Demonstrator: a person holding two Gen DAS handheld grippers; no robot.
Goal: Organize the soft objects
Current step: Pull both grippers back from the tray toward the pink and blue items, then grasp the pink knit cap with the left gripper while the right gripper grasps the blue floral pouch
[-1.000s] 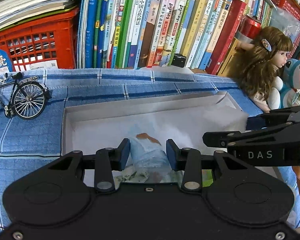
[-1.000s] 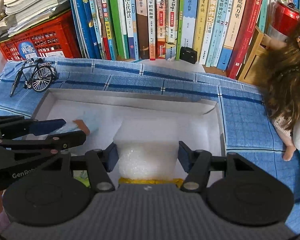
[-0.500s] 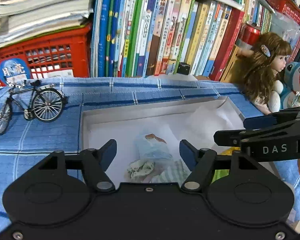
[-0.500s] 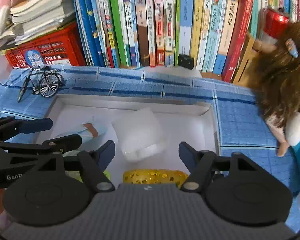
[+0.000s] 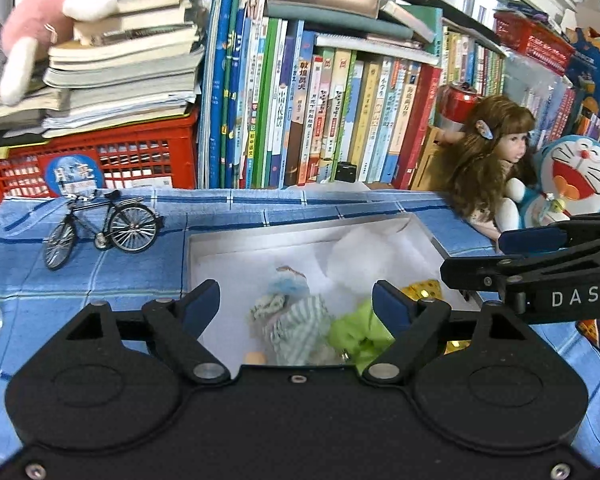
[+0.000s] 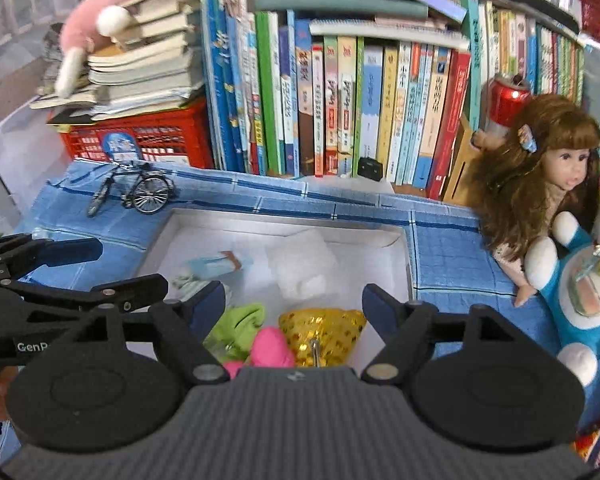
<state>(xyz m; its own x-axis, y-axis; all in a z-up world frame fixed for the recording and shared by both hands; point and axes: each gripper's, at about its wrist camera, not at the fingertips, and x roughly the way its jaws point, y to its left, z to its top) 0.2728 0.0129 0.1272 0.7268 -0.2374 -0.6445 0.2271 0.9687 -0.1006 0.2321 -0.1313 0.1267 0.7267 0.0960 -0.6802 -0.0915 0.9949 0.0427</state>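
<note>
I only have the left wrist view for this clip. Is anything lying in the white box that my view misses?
Observer: Yes, a pink soft item lies beside the green cloth.
Operator: Where is the gold thing relative to it?
Observer: The gold sequined piece lies in the white box, right beside the pink one.
Operator: Right gripper holding anything?
Observer: No. The right gripper has just been opening its jaws, and nothing is held between them.

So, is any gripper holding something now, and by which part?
Nothing is held. The left gripper and right gripper are both open and empty above the white box; their jaws have just been opening.
</note>
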